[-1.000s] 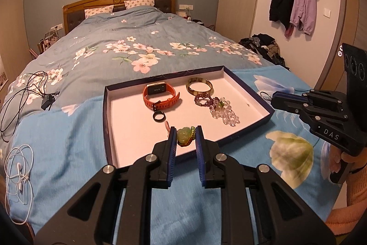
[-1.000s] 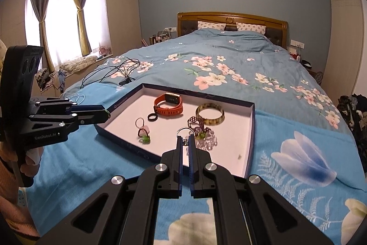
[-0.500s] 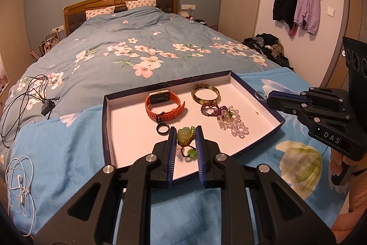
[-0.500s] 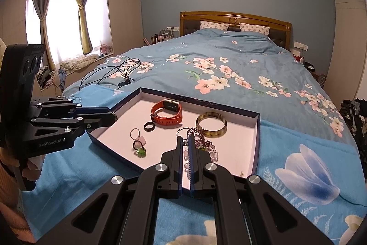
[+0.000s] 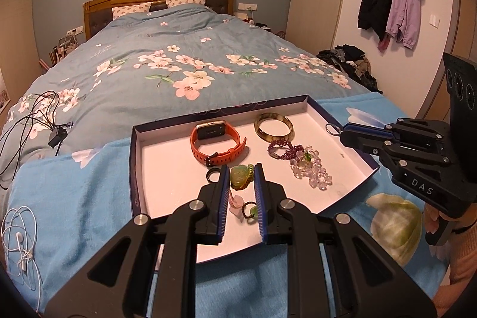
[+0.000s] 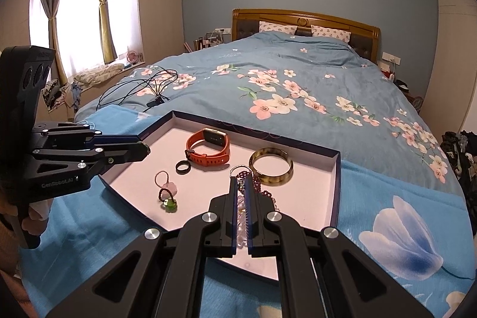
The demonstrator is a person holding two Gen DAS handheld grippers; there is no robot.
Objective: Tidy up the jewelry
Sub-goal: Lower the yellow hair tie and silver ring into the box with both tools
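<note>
1. Fingers of the left gripper clench a pale green carved pendant on a brown bead loop above the tray's near edge.
2. Right gripper pinches a small silver key ring between nearly closed fingers; in the left view it reaches in from the right at the tray's far right rim.
3. Shallow navy-rimmed white tray lies on a light blue floral blanket at the foot of a bed with a flowered quilt.
4. Inside lie an orange-strapped smartwatch, a black ring, a mottled olive bangle, purple and clear bead bracelets and a pink and green charm.
5. Black cables lie on the quilt; coats hang on the wall.
</note>
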